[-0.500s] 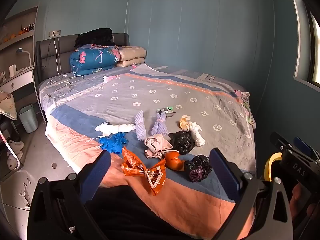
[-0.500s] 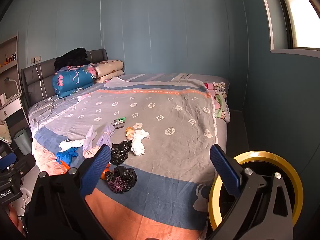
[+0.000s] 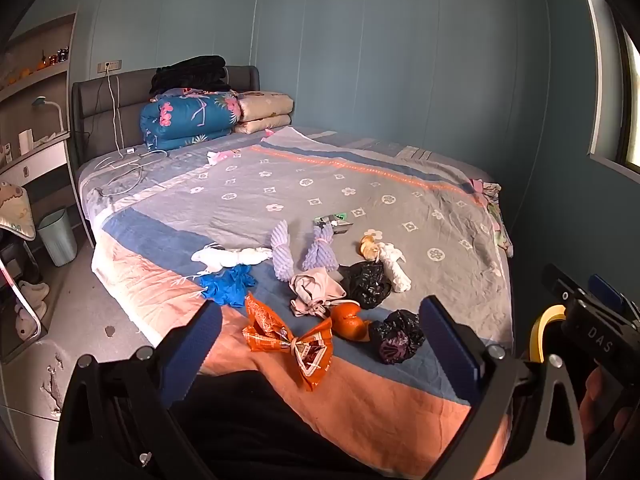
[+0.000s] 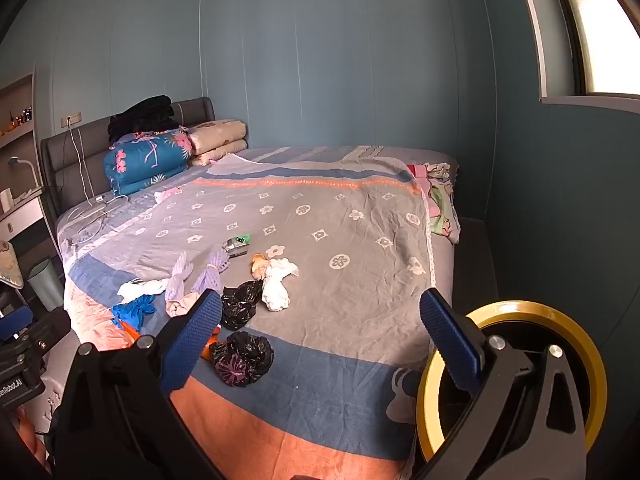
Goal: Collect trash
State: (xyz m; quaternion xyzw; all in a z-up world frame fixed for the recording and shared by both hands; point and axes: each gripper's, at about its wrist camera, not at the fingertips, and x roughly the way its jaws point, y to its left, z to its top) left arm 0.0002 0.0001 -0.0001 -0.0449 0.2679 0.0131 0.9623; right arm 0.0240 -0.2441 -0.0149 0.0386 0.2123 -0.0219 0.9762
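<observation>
Trash lies in a cluster on the near part of the bed (image 3: 280, 184): an orange snack wrapper (image 3: 288, 340), an orange peel (image 3: 348, 320), two black bags (image 3: 396, 340) (image 3: 366, 280), a blue glove (image 3: 228, 284), white wads (image 3: 228, 258) (image 3: 394, 266), striped purple wrappers (image 3: 282, 250) and a beige wad (image 3: 316, 290). My left gripper (image 3: 316, 352) is open and empty, above the bed's near edge before the wrapper. My right gripper (image 4: 320, 340) is open and empty, over the near black bag (image 4: 242, 358). A yellow-rimmed bin (image 4: 516, 376) stands at the bed's right corner.
Folded quilts (image 3: 188, 120) and pillows (image 3: 262, 112) lie at the headboard, with white cables (image 3: 120, 164) nearby. A pale green waste bin (image 3: 58, 236) stands on the floor left of the bed. Clothes (image 4: 438, 196) hang off the far right edge. A small green packet (image 3: 332, 220) lies mid-bed.
</observation>
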